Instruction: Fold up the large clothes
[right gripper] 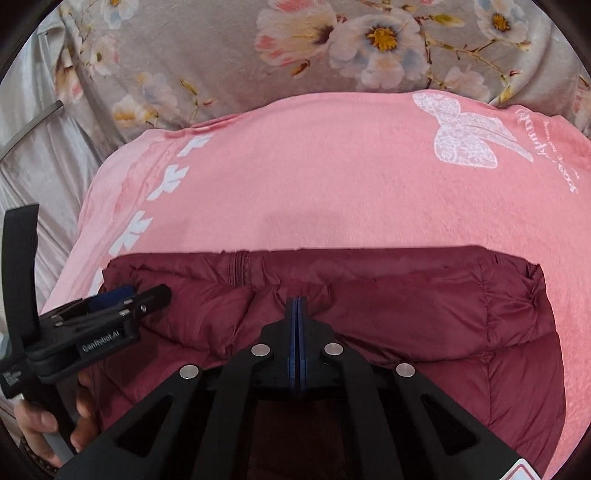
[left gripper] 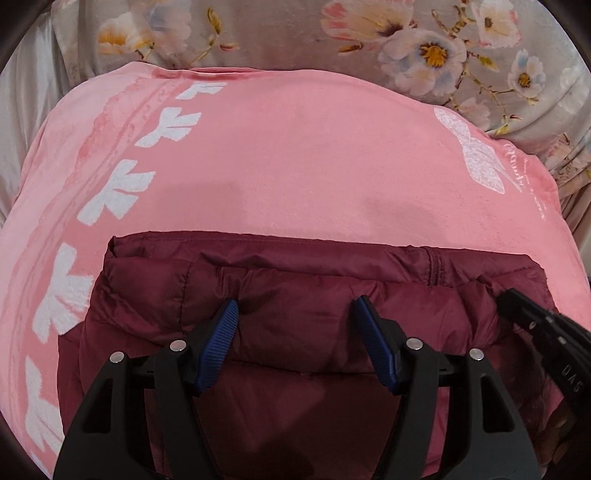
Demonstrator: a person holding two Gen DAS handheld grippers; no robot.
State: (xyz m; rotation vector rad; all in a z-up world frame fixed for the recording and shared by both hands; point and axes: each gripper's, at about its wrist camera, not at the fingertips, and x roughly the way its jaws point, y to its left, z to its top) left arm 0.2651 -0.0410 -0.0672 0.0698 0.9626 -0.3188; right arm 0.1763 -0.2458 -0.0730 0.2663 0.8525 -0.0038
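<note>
A dark red padded jacket (left gripper: 295, 295) lies folded on a pink blanket (left gripper: 314, 166), and the blanket covers a bed with a flowered sheet (left gripper: 277, 33). The jacket is at the near side of the blanket. Its far edge is a straight hem, and a short piece of zipper (left gripper: 431, 269) crosses this hem. The blanket has a row of white leaf shapes (left gripper: 114, 195) to the left of the jacket and a white bow print (left gripper: 476, 155) beyond the jacket to the right.

The left gripper (left gripper: 295, 345) is above the jacket with its two blue pads (left gripper: 218, 343) apart. Only the fabric under them is seen between the pads, and they do not press on it. In the right wrist view this gripper (right gripper: 122, 295) is near the left far corner of the jacket, and a hand (right gripper: 44, 424) holds its handle.

The right gripper (right gripper: 298, 332) is above the middle of the jacket, a little in front of the hem. Its blue pads are together, with nothing visible between them. The tips are close to a fold of the jacket, but I cannot tell if they touch it. In the left wrist view the right gripper (left gripper: 517, 299) is only partly seen, over the right end of the jacket.
</note>
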